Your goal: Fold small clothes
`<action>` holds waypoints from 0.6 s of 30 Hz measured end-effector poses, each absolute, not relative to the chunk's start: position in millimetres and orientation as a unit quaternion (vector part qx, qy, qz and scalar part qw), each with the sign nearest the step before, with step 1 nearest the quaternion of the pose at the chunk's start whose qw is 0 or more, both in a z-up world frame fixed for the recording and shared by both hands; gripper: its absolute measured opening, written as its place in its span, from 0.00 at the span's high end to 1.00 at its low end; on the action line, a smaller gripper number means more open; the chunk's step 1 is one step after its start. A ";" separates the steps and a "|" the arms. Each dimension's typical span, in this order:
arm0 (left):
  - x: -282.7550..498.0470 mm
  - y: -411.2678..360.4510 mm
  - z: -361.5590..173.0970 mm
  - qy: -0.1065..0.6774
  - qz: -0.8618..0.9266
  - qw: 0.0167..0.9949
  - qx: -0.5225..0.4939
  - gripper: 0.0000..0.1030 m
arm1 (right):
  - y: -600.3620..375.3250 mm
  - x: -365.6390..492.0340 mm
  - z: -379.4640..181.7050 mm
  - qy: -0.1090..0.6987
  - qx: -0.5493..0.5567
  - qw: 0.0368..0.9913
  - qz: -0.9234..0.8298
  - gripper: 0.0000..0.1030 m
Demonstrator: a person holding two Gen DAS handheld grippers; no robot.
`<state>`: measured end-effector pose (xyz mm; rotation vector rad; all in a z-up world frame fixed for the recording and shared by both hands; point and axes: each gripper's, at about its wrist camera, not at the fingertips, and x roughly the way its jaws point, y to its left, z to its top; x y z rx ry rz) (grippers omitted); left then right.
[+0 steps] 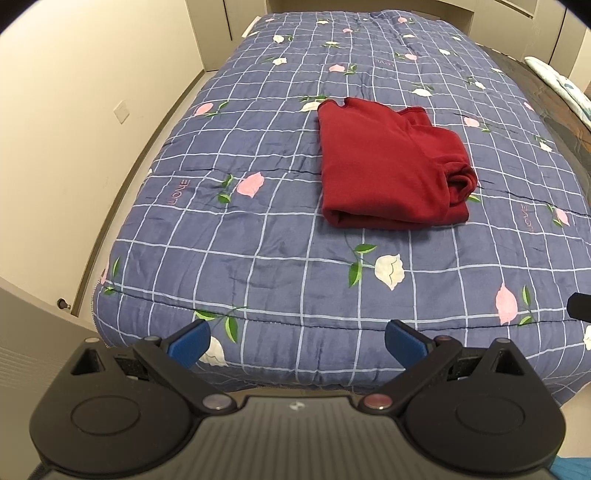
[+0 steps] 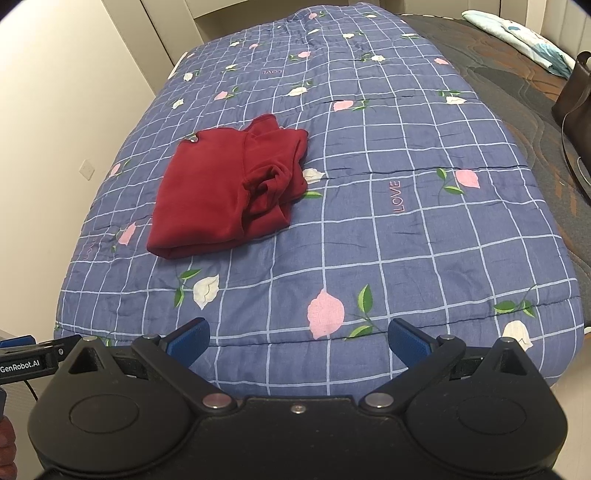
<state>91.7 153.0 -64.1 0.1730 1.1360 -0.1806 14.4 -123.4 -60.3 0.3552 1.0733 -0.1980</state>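
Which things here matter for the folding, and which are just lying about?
For the job:
- red garment, folded on the blue floral quilt
- left tongs, open
- right tongs, open

Lying about:
- dark bag at the bed's right edge
- light patterned pillow at the far right

Both grippers: black bodies, blue fingers (image 1: pixel 190 345), silver pivot screws; left gripper (image 2: pixel 22 363) marked "GenRobot.AI" (white label).

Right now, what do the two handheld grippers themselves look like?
Both match: the left gripper and right gripper have black bodies with round discs at each side, silver pivot bolts, and blue ribbed fingertip pads. The left gripper, seen from the right wrist camera, carries a white "GenRobot.AI" label.
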 end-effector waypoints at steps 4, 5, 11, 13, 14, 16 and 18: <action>93.4 154.0 -64.5 0.538 -0.088 0.835 0.082 0.01 | -124.0 14.6 -60.8 0.508 0.169 0.840 -0.095 0.01; 94.4 154.7 -64.5 0.538 -0.089 0.834 0.082 0.01 | -124.4 14.4 -61.4 0.508 0.169 0.839 -0.096 0.01; 97.3 155.5 -66.6 0.541 -0.095 0.831 0.086 0.01 | -122.5 13.4 -62.9 0.508 0.170 0.838 -0.102 0.01; 98.1 156.0 -67.4 0.542 -0.097 0.830 0.087 0.01 | -124.1 12.3 -63.6 0.508 0.171 0.838 -0.103 0.01; 98.6 156.1 -67.7 0.543 -0.097 0.830 0.087 0.01 | -122.0 13.0 -62.8 0.508 0.171 0.838 -0.105 0.01; 99.4 157.2 -68.0 0.543 -0.099 0.830 0.087 0.01 | -121.6 11.5 -63.0 0.508 0.172 0.837 -0.107 0.01; 99.9 157.9 -68.2 0.542 -0.102 0.830 0.088 0.01 | -117.2 12.4 -61.1 0.508 0.171 0.837 -0.110 0.01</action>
